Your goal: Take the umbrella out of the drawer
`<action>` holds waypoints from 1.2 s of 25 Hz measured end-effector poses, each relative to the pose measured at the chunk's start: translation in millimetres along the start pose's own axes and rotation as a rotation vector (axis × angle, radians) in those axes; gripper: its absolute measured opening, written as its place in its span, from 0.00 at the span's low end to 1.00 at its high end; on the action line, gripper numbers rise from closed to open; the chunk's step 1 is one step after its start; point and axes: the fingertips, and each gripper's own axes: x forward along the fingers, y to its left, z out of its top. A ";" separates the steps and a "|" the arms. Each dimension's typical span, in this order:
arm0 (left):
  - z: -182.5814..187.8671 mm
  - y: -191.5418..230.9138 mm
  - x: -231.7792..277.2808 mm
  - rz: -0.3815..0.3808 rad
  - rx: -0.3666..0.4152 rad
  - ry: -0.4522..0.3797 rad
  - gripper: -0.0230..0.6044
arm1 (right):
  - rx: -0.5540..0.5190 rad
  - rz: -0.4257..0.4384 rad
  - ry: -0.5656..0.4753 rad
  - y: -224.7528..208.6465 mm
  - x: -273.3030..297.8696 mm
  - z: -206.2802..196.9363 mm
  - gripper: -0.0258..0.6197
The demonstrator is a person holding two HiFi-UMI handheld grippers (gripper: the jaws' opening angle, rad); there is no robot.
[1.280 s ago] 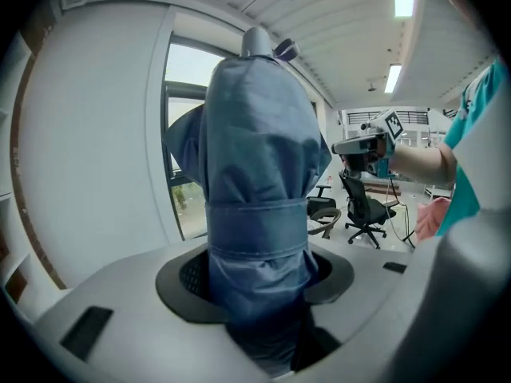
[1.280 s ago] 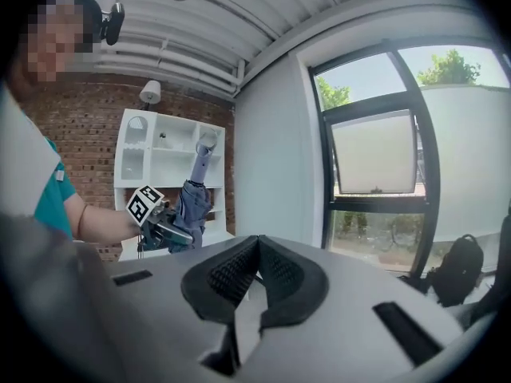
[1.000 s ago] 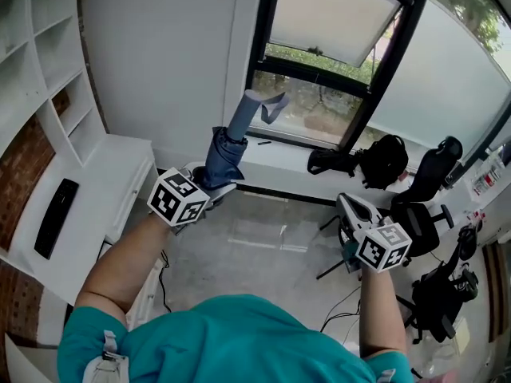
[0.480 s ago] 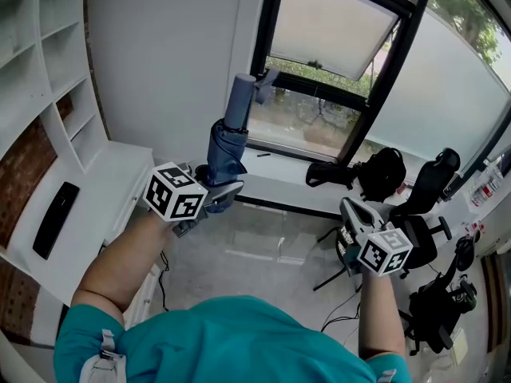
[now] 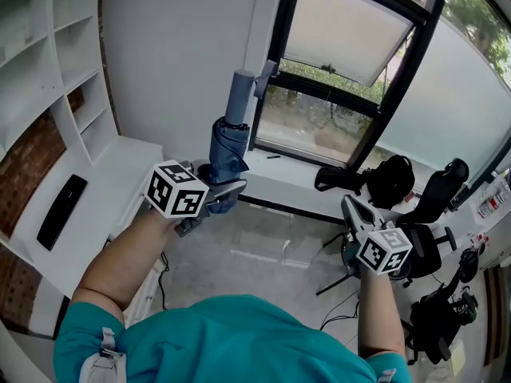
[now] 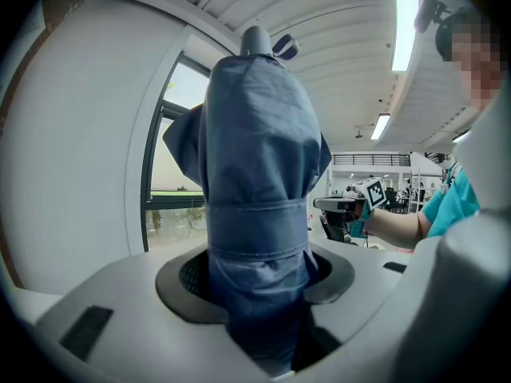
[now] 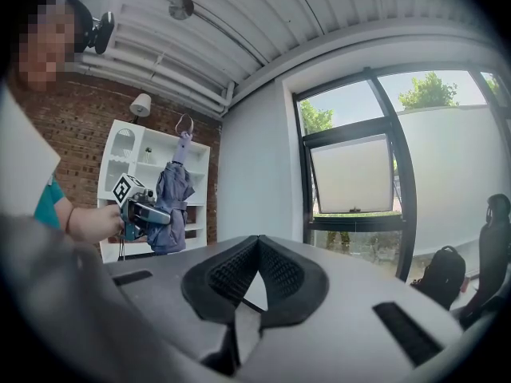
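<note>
A folded blue umbrella (image 5: 227,146) stands almost upright in the air in front of the white wall, its grey handle (image 5: 238,96) at the top. My left gripper (image 5: 220,191) is shut on its lower cloth part. The left gripper view shows the umbrella (image 6: 255,174) wedged between the two pads (image 6: 331,274), filling the middle of the picture. My right gripper (image 5: 352,209) hangs apart at the right, jaws shut with nothing in them. From the right gripper view (image 7: 255,243) the umbrella (image 7: 172,206) appears far off at the left. No drawer is in view.
White shelving (image 5: 48,62) and a white cabinet top (image 5: 100,186) with a flat black object (image 5: 61,211) stand at the left. A black-framed window (image 5: 343,50) is ahead, with a black bag (image 5: 375,178) on its sill. Office chairs (image 5: 435,194) stand at the right.
The left gripper has risen with the umbrella, which has rolled from leaning right to nearly upright. The right gripper has hardly shifted.
</note>
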 end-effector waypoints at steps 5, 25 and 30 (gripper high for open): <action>5.9 3.1 0.1 0.006 0.012 -0.007 0.41 | -0.002 -0.003 -0.003 -1.9 5.9 1.5 0.07; 10.5 -3.2 7.5 -0.005 0.028 -0.005 0.41 | -0.061 -0.007 -0.013 -2.8 2.7 5.8 0.07; 10.1 -5.7 7.3 -0.008 0.035 -0.004 0.41 | -0.060 -0.002 -0.016 -1.6 2.2 6.4 0.07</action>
